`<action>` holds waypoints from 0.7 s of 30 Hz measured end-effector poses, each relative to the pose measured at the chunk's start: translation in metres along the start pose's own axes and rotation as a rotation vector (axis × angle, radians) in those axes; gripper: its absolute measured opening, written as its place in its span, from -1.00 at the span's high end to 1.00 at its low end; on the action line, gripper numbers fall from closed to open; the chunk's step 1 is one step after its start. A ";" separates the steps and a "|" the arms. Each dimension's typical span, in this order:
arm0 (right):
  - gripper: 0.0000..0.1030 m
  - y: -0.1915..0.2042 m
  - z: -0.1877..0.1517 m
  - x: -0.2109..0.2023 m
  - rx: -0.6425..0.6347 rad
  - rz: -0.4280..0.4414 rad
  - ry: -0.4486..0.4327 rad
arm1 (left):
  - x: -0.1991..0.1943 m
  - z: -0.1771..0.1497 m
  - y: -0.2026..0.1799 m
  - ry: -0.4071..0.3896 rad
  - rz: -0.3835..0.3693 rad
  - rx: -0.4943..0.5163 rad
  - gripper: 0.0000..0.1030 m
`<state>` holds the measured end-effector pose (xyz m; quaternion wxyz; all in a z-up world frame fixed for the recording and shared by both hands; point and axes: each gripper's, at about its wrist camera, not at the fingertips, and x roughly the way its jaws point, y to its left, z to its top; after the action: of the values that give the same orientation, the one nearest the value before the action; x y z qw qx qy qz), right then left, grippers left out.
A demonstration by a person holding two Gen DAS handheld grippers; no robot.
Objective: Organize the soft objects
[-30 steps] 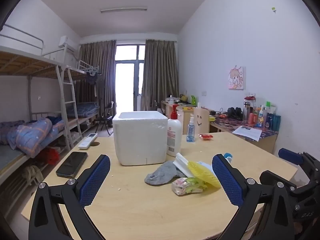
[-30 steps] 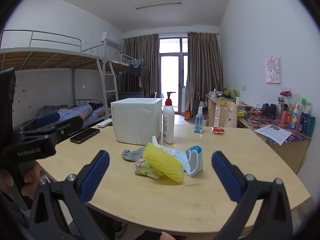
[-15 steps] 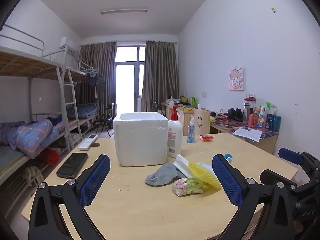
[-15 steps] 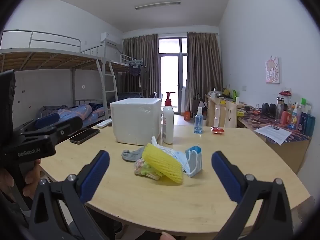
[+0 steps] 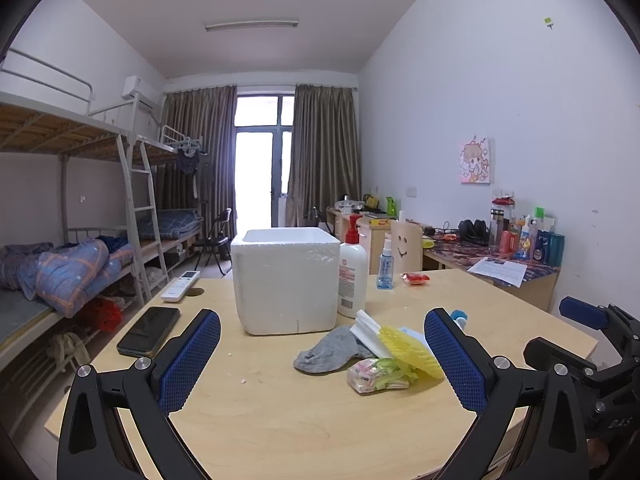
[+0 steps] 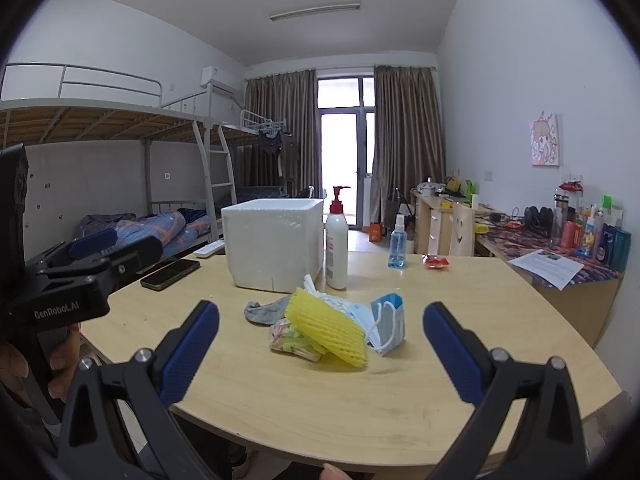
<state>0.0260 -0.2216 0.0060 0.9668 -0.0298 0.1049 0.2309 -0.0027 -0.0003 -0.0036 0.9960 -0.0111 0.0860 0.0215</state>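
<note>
Both grippers, left gripper (image 5: 322, 352) and right gripper (image 6: 321, 344), gape empty before the soft pile (image 6: 326, 322), foam box (image 6: 274, 242) behind as likely receptacle.

Table (image 5: 280, 420): near half bare in front of both wide-open grippers, open to approach.
Soft pile, centre: grey sock (image 5: 330, 350), yellow foam net (image 6: 326, 324), snack packet (image 5: 376, 374), face mask (image 6: 390, 320), touching or overlapping one another.
White foam box (image 5: 286, 280): top open, stands just behind the pile, blocks passage beyond.
Lotion pump bottle (image 5: 352, 274): upright, close beside the box's right wall.
Spray bottle (image 6: 397, 242), red wrapper (image 6: 436, 261): farther back right.
Phone (image 5: 149, 330), remote (image 5: 181, 280): left edge; bare strip between them and the box.
</note>
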 end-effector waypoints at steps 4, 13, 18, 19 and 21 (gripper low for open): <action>-1.00 0.000 0.001 -0.002 0.001 0.002 -0.003 | 0.000 0.002 0.002 0.001 -0.004 0.002 -0.98; -1.00 0.001 0.001 -0.002 -0.002 -0.001 -0.003 | -0.001 0.003 0.003 -0.005 0.000 0.006 -0.98; -1.00 0.002 0.001 -0.002 0.002 -0.005 -0.001 | 0.000 0.005 0.005 -0.007 0.005 0.017 -0.98; -1.00 0.001 0.001 -0.002 0.002 -0.004 0.001 | 0.000 0.005 0.005 -0.008 0.008 0.018 -0.98; -1.00 0.001 0.001 -0.002 0.002 -0.003 0.002 | 0.000 0.005 0.005 -0.010 0.009 0.018 -0.98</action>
<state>0.0241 -0.2213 0.0074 0.9671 -0.0294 0.1060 0.2292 -0.0016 0.0048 0.0016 0.9964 -0.0014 0.0813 0.0253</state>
